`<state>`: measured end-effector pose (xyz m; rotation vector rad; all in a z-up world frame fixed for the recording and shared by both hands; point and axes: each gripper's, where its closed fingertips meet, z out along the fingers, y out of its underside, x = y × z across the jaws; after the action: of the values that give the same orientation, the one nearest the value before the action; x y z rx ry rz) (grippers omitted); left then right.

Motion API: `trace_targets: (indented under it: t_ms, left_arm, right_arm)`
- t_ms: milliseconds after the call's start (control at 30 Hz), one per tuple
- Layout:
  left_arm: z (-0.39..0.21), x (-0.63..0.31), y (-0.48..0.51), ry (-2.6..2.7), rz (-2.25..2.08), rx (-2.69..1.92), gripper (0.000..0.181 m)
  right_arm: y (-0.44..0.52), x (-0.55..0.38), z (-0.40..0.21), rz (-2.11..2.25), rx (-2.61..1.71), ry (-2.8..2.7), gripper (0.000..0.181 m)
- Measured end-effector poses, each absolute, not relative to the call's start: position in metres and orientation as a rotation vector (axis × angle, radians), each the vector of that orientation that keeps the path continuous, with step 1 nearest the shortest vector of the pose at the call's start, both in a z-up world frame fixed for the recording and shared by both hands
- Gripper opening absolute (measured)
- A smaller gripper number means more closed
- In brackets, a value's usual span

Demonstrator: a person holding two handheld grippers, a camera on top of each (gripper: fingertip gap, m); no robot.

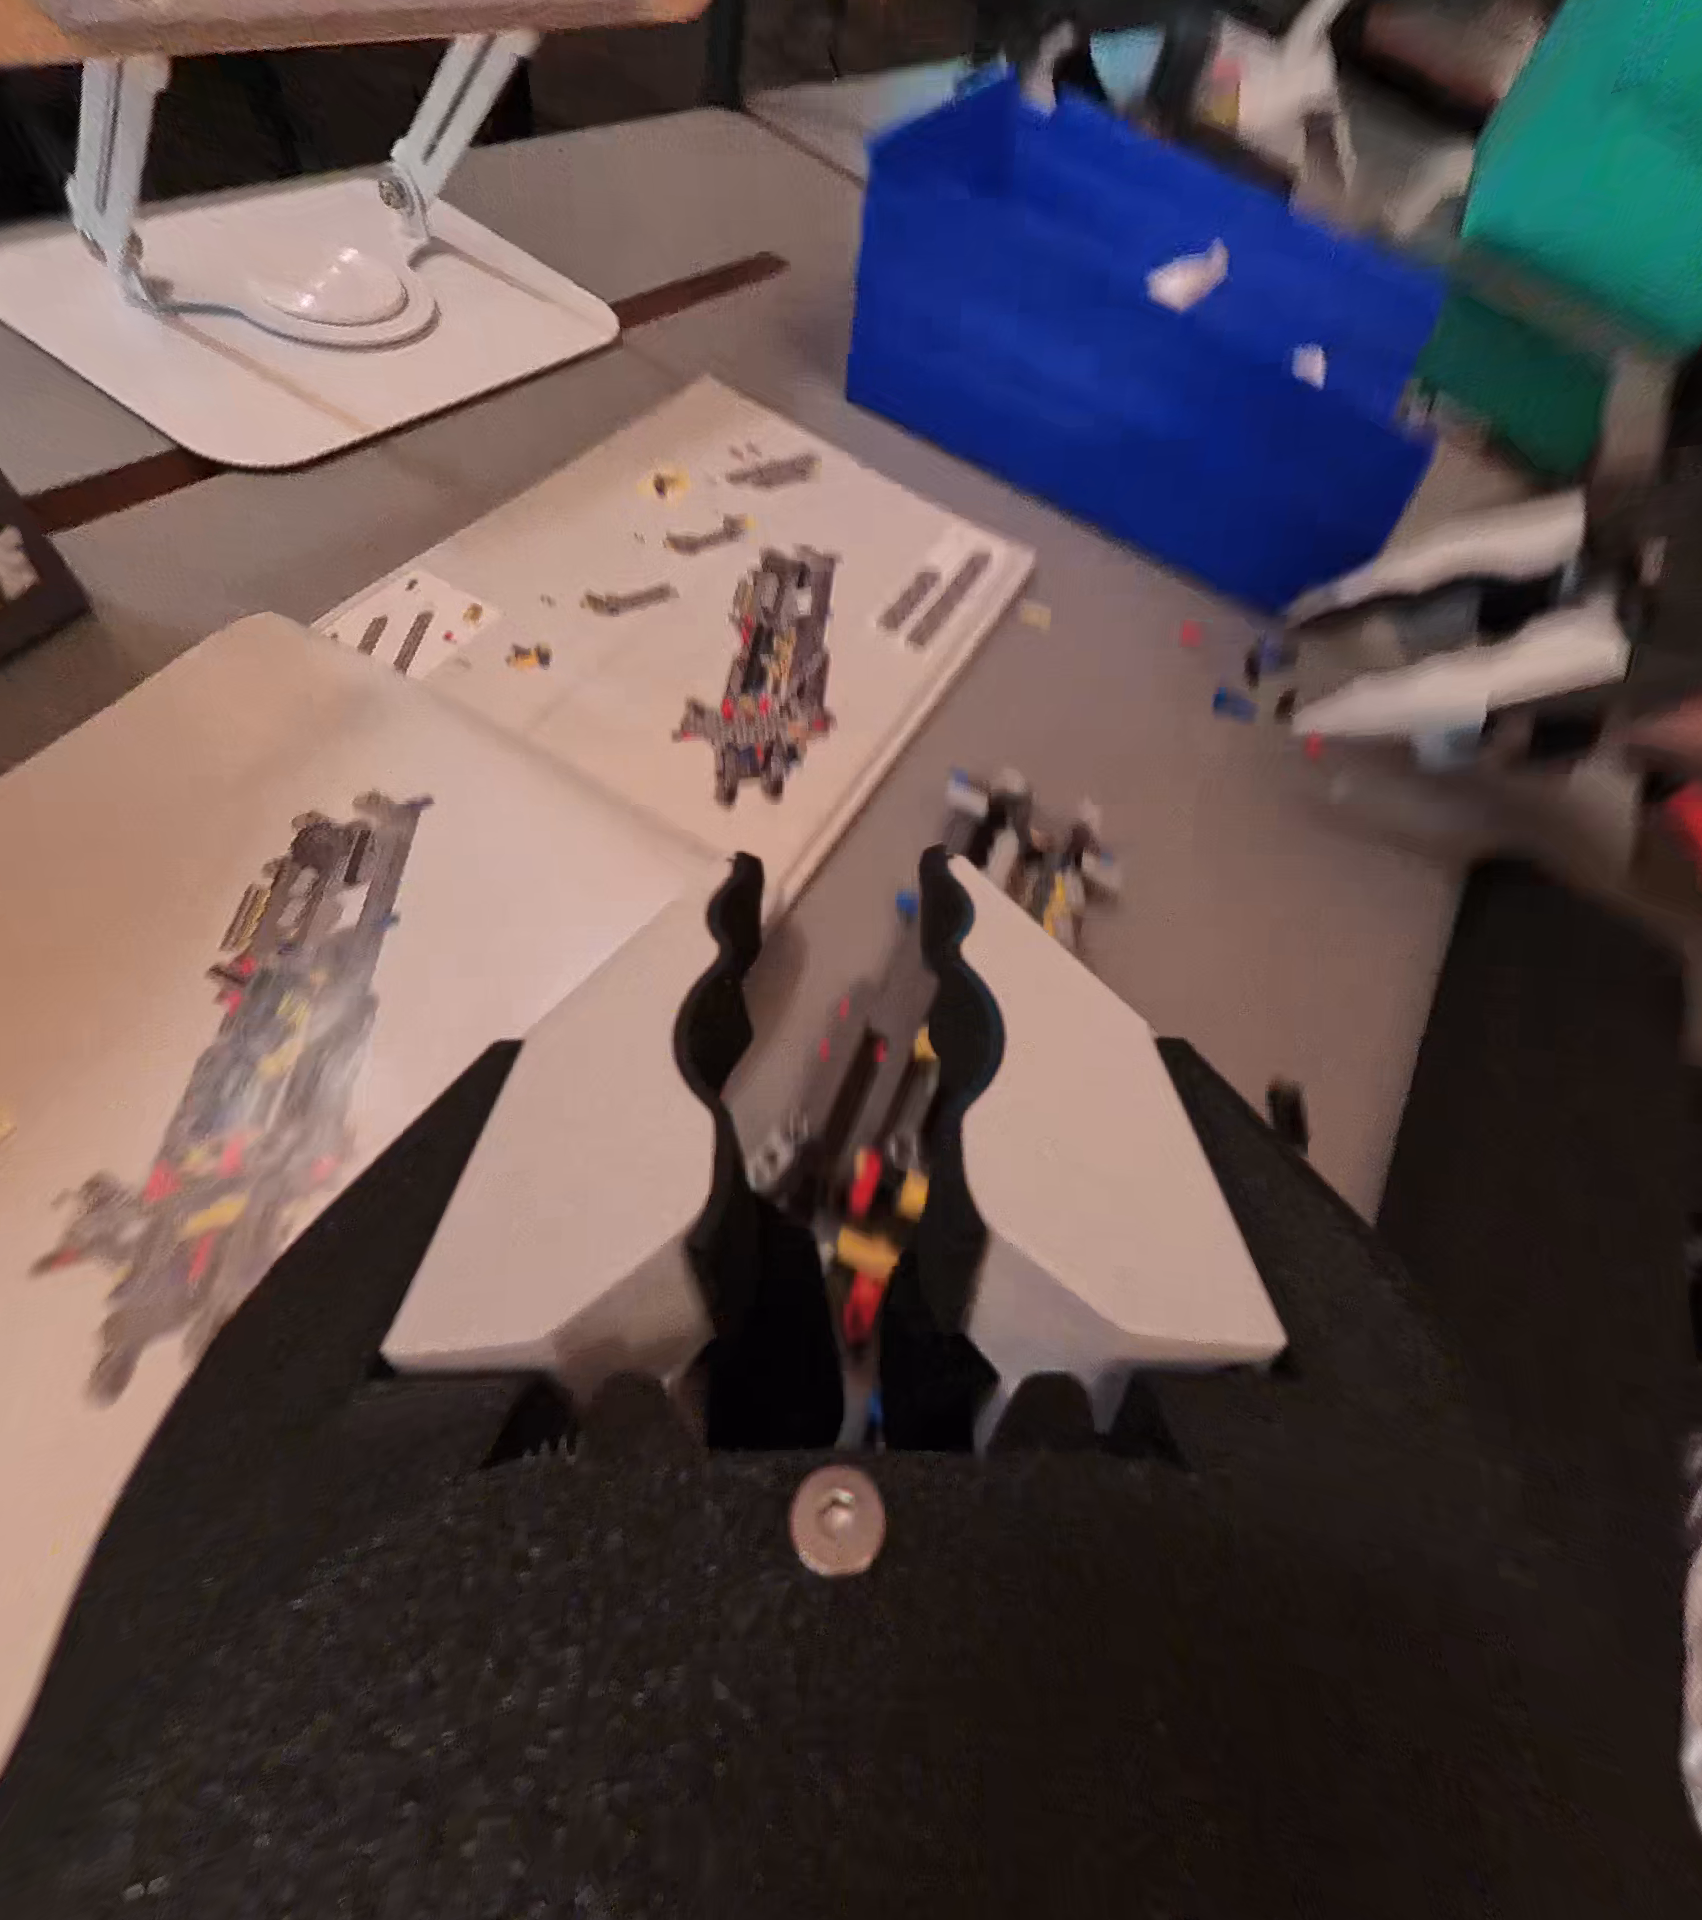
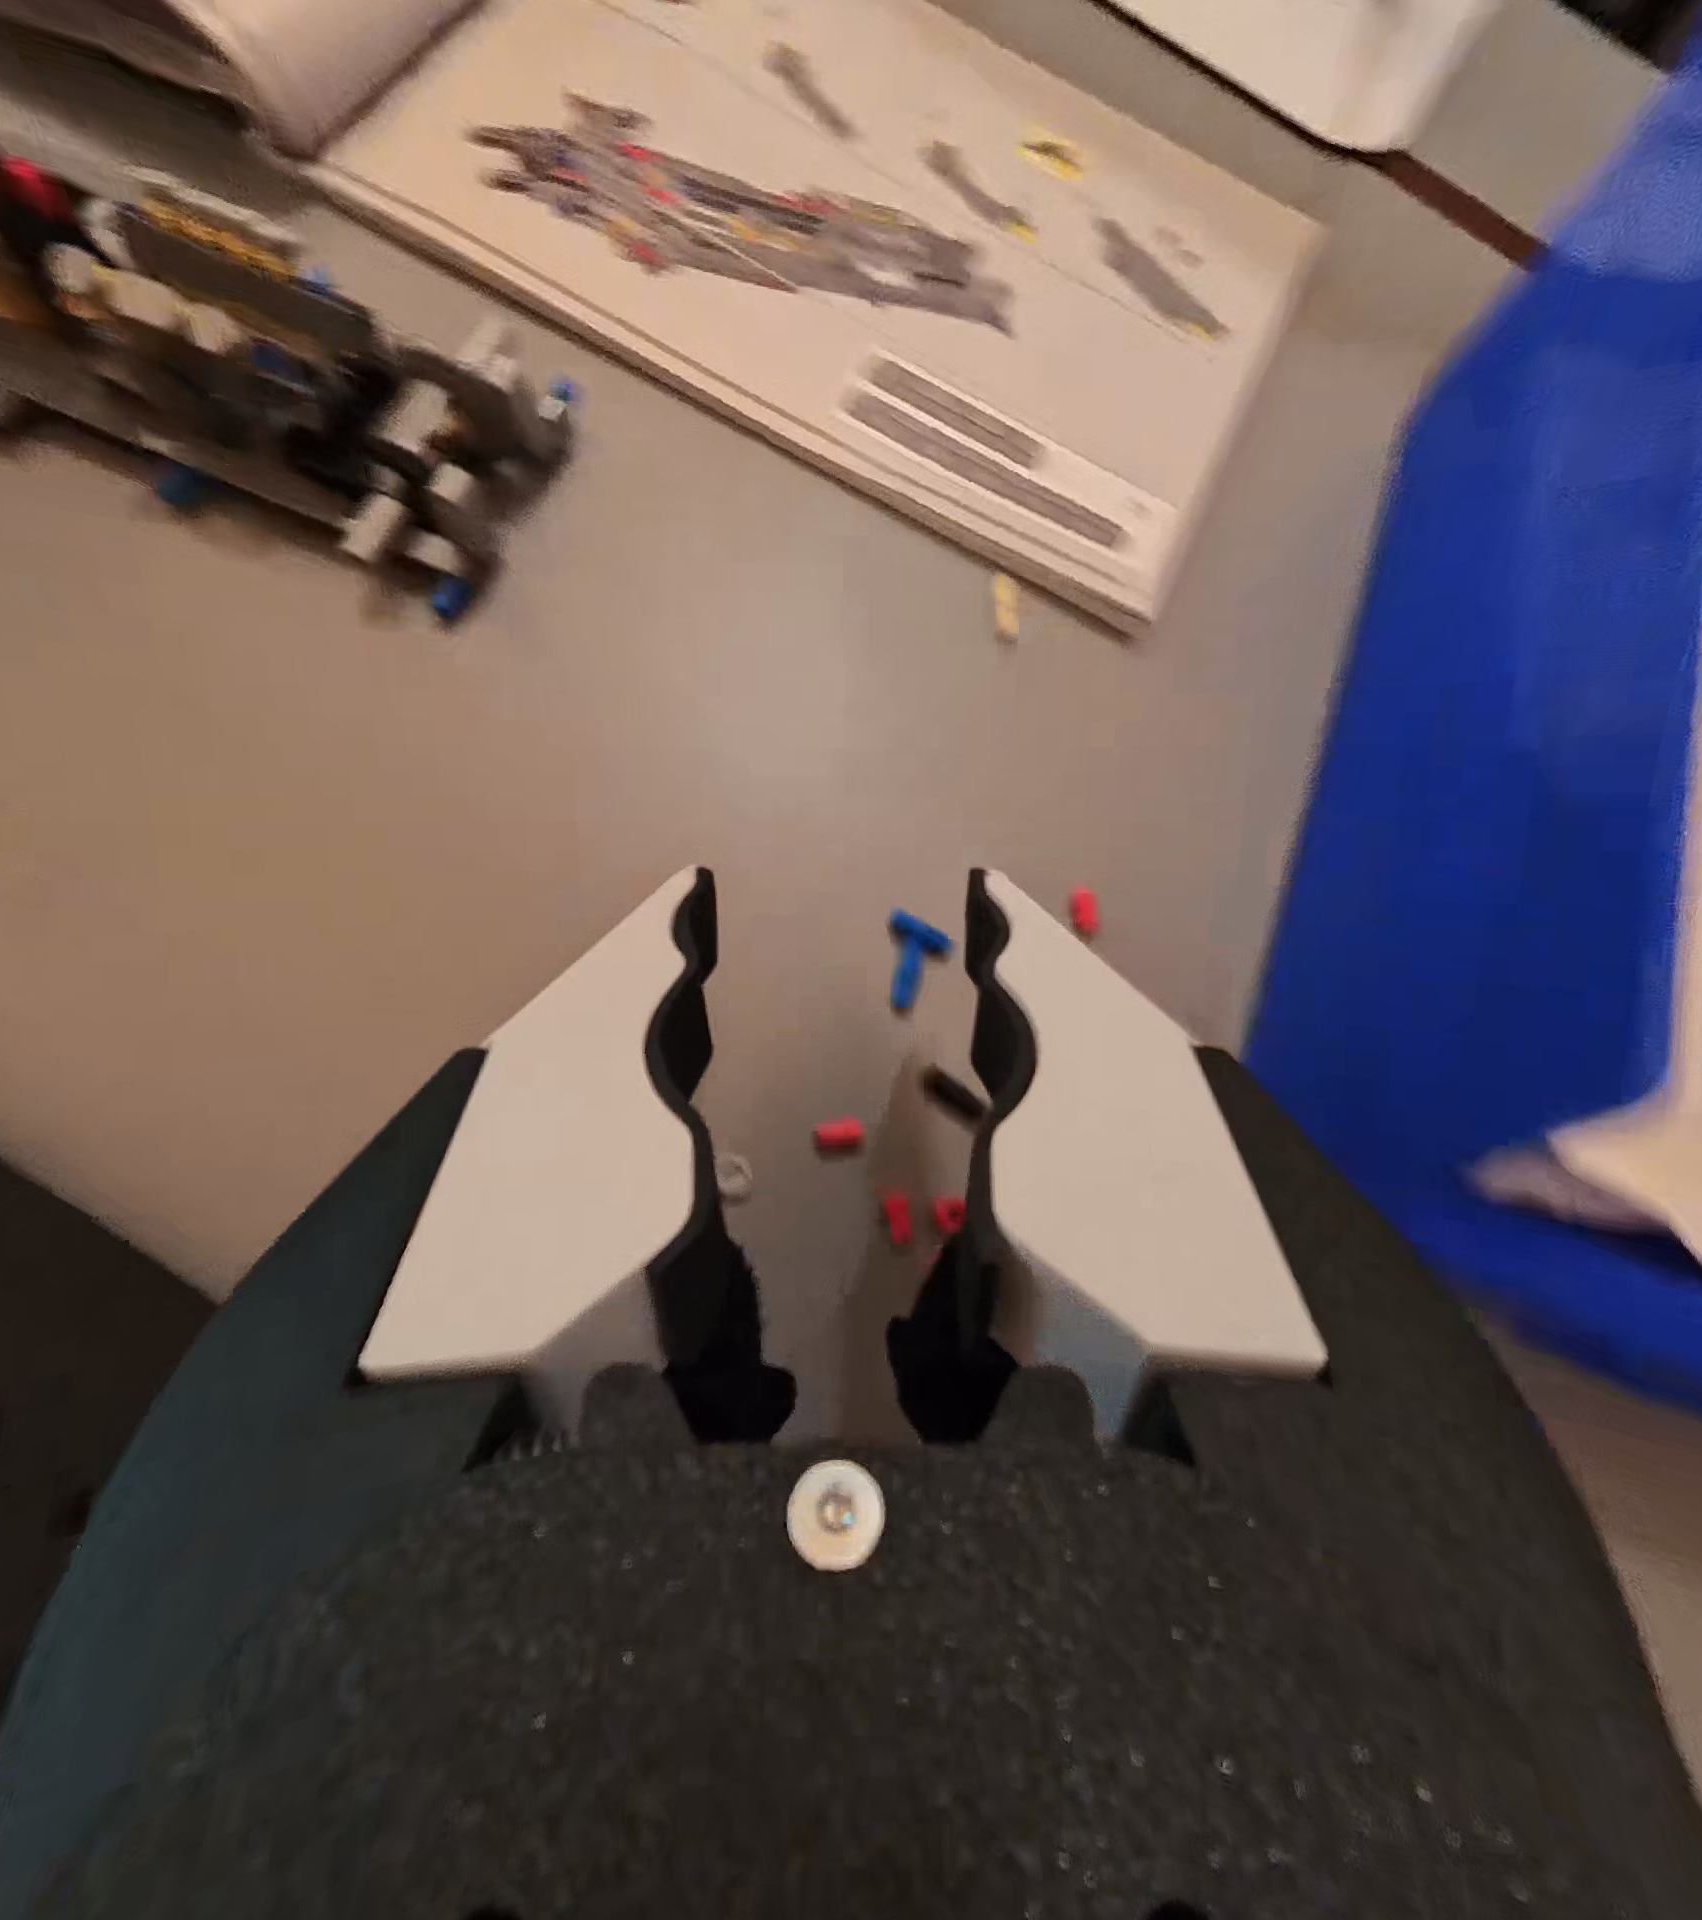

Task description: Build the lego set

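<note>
Left gripper [image 1: 839, 883]: jaws narrowed around a long dark-grey lego assembly with yellow and red parts [image 1: 868, 1164], held above the grey desk [image 1: 1242, 935] beside the open white instruction booklet [image 1: 618, 644]. Right gripper [image 2: 834, 894]: jaws apart, empty, over loose small red and blue lego pins [image 2: 914, 951] near the blue plastic bin [image 2: 1512, 727].

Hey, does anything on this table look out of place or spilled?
Yes, mildly: small loose pieces, red pins and a blue pin, lie scattered on the grey table beside the blue bin rather than in it. Otherwise nothing looks damaged; the pictures are blurred.
</note>
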<state>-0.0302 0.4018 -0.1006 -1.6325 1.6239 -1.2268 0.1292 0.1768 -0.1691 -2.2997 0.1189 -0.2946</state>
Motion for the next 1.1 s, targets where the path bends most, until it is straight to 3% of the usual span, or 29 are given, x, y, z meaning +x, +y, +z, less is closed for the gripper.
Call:
trace_targets:
  t_ms: [67,300,567,1100]
  left_arm:
    - [-0.101,0.001,0.413,1.561,-1.381,-1.727,0.037]
    - [-0.089,0.023,0.436,1.334,-1.664,-1.641,0.033]
    - [-0.089,-0.003,0.456,1.284,-1.636,-1.622,0.029]
    - [-0.115,0.005,0.437,1.51,-1.39,-1.562,0.027]
  right_arm:
    - [0.156,0.139,-0.168,-0.302,-2.233,0.234,0.047]
    - [0.132,0.148,-0.18,-0.304,-2.192,0.413,0.04]
    - [0.164,0.143,-0.197,-0.196,-2.259,0.422,0.026]
    - [0.175,0.152,-0.205,-0.204,-2.354,0.428,0.015]
